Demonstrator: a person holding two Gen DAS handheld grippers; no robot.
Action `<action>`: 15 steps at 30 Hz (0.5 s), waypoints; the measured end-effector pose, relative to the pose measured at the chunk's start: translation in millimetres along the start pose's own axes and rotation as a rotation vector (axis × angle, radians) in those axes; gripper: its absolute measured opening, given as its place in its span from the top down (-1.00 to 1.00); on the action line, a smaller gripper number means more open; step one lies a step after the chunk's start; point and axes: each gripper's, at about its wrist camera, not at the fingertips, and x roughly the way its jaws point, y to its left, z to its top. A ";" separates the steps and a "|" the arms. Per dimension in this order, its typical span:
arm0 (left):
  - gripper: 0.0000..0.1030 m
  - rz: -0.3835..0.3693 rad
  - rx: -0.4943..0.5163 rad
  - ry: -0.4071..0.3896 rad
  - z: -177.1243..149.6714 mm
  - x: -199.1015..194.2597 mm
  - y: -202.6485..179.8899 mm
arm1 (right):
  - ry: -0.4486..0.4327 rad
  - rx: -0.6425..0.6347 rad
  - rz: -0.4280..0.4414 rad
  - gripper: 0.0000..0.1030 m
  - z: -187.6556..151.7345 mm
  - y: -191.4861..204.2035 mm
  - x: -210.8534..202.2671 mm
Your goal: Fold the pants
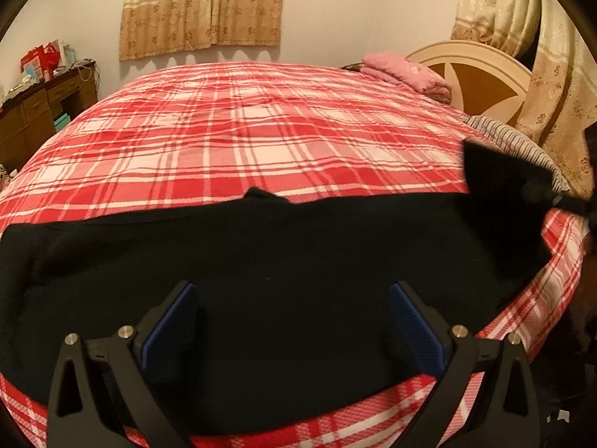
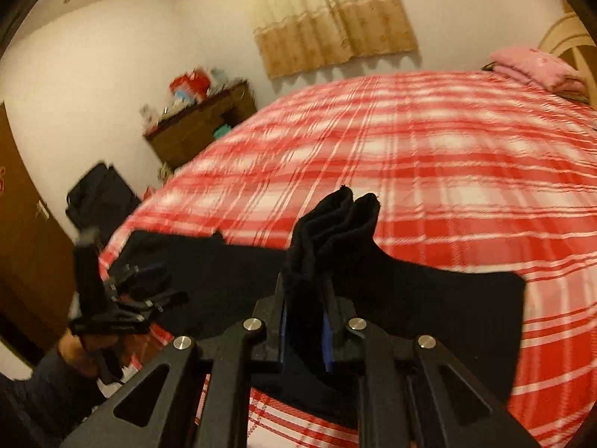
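A: Where are the pants point(image 1: 283, 261)?

B: Black, spread flat across the near edge of the bed point(image 1: 238, 130), on the red-white plaid cover. One end is lifted off the bed on the right side.

A: Left tool point(image 1: 293, 317)?

B: Jaws wide apart, blue pads point(image 1: 171, 324) showing, hovering over the mid part of the fabric w/ nothing between them. Can't tell if the tips touch the cloth.

A: Right tool point(image 2: 304, 321)?

B: Clamped on a bunched fold of the pants; the cloth sticks up past the tips in pleats. Rt view is blurred.

A: Anything else?

B: Pink folded blanket point(image 1: 406, 72) at the headboard point(image 1: 481, 74) end, well apart from the pants. Wood dresser point(image 2: 201, 127) w/ clutter by the wall, beige curtain point(image 1: 203, 7) above the far side.
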 end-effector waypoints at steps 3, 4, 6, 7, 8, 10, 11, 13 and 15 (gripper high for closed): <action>-1.00 -0.028 0.012 0.002 1.8 -0.7 -8.4 | 0.065 -0.034 -0.009 0.72 -11.3 6.9 25.6; -1.00 -0.038 0.012 0.004 2.8 0.3 -10.7 | 0.083 -0.043 -0.011 0.72 -14.5 7.0 32.6; -1.00 -0.072 0.007 0.016 6.7 4.5 -19.1 | 0.122 -0.053 -0.007 0.72 -21.7 8.2 44.2; -1.00 -0.093 0.005 0.019 9.0 6.8 -23.8 | 0.141 -0.056 -0.004 0.67 -24.7 8.5 48.3; -1.00 -0.109 0.006 0.020 10.3 7.7 -28.4 | 0.159 -0.063 0.000 0.66 -26.5 9.9 50.2; -1.00 -0.152 0.017 0.028 14.7 13.9 -42.3 | 0.165 -0.089 0.006 0.38 -28.5 13.5 45.4; -1.00 -0.170 0.024 0.033 17.1 16.8 -49.6 | 0.160 -0.100 0.024 0.16 -30.1 14.1 39.1; -1.00 -0.203 0.046 0.038 21.5 22.8 -66.0 | 0.154 -0.106 0.039 0.09 -32.6 10.8 27.0; -1.00 -0.251 0.067 0.044 25.6 29.0 -82.6 | 0.140 -0.093 0.049 0.09 -35.4 1.4 14.4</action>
